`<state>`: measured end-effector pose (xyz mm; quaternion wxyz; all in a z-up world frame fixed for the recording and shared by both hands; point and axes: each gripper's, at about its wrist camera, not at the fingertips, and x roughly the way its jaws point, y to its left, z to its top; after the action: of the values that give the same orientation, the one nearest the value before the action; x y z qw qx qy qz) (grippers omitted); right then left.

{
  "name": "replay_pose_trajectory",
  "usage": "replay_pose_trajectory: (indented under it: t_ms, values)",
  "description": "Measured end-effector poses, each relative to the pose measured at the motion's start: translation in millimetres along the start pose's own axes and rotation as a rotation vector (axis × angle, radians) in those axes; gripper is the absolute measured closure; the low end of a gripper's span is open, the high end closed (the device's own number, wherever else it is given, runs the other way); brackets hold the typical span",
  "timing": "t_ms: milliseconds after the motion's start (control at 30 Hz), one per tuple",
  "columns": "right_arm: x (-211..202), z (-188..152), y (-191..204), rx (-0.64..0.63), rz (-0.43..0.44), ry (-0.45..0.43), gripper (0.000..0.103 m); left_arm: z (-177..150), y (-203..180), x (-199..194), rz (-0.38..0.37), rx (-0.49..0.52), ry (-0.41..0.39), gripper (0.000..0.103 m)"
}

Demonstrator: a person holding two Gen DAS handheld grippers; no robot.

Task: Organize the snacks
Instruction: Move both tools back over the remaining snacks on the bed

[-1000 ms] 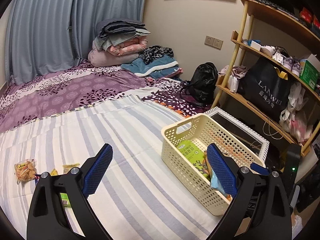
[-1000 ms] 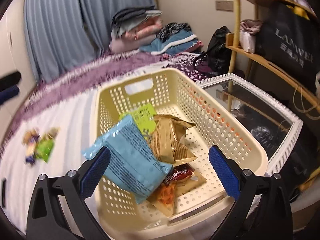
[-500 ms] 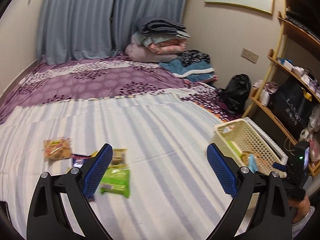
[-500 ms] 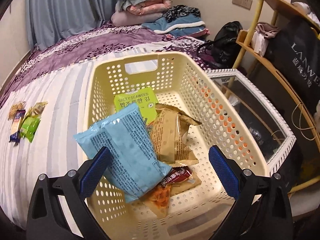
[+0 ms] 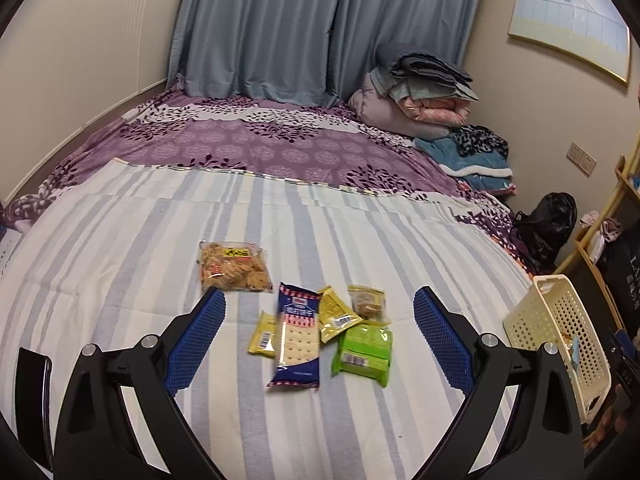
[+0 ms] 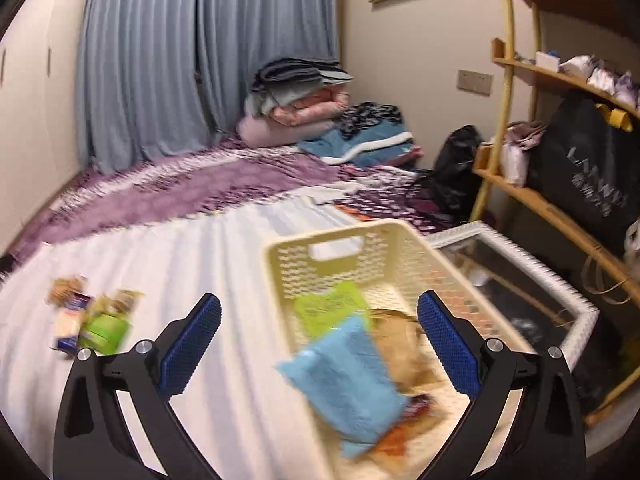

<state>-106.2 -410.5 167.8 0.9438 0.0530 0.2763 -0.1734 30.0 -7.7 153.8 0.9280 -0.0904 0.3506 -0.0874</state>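
Observation:
Several snack packs lie on the striped bedspread (image 5: 120, 240): a clear cookie bag (image 5: 232, 266), a blue cracker pack (image 5: 298, 340), two yellow sachets (image 5: 334, 313), a small round-biscuit pack (image 5: 367, 301) and a green pack (image 5: 365, 350). My left gripper (image 5: 319, 342) hangs open just short of them, nothing between its fingers. The cream basket (image 6: 400, 248) holds a light-blue bag (image 6: 344, 380), a green seaweed pack (image 6: 328, 304) and brown packs (image 6: 404, 344). My right gripper (image 6: 319, 344) is open above the basket's near left corner. The same basket (image 5: 560, 332) shows at the left view's right edge.
Folded blankets (image 5: 416, 88) are piled at the bed's far right. Beside the basket stands a white-framed glass table (image 6: 520, 272), then a wooden shelf (image 6: 532, 200) with a black shopping bag (image 6: 588, 184). A black backpack (image 6: 456, 168) sits on the floor. Curtains (image 5: 300, 28) hang behind.
My left gripper has swung left from the basket to face the loose snacks. My right gripper has lifted and turned left, so the basket now sits lower right; its view is blurred.

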Motion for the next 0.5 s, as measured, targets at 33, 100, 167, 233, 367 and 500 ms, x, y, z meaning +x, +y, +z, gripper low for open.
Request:
replay_pose_trajectory:
  t_ms: [33, 100, 167, 233, 367, 500]
  values:
    - [1.4, 0.1, 7.0, 0.000, 0.021, 0.008, 0.005, 0.1, 4.5, 1.1, 0.005, -0.007, 0.002, 0.007]
    - [4.1, -2.4, 18.9, 0.000, 0.064, 0.028, 0.005, -2.0, 12.0, 3.5, 0.010, -0.016, 0.010, 0.007]
    - [5.7, -7.0, 35.7, -0.025, 0.105, 0.044, 0.005, -5.2, 14.7, 6.3, 0.015, -0.023, 0.019, 0.007]
    - [7.5, -11.6, 51.1, -0.063, 0.136, 0.056, 0.005, -8.6, 17.9, 10.4, 0.017, -0.026, 0.030, 0.007]
    - [12.2, -21.3, 72.2, -0.092, 0.185, 0.094, 0.005, -16.5, 19.4, 22.1, 0.023, -0.023, 0.056, 0.007]
    - [18.9, -31.6, 85.1, -0.100, 0.217, 0.137, 0.005, -24.5, 20.2, 33.6, 0.033, -0.018, 0.078, 0.007]
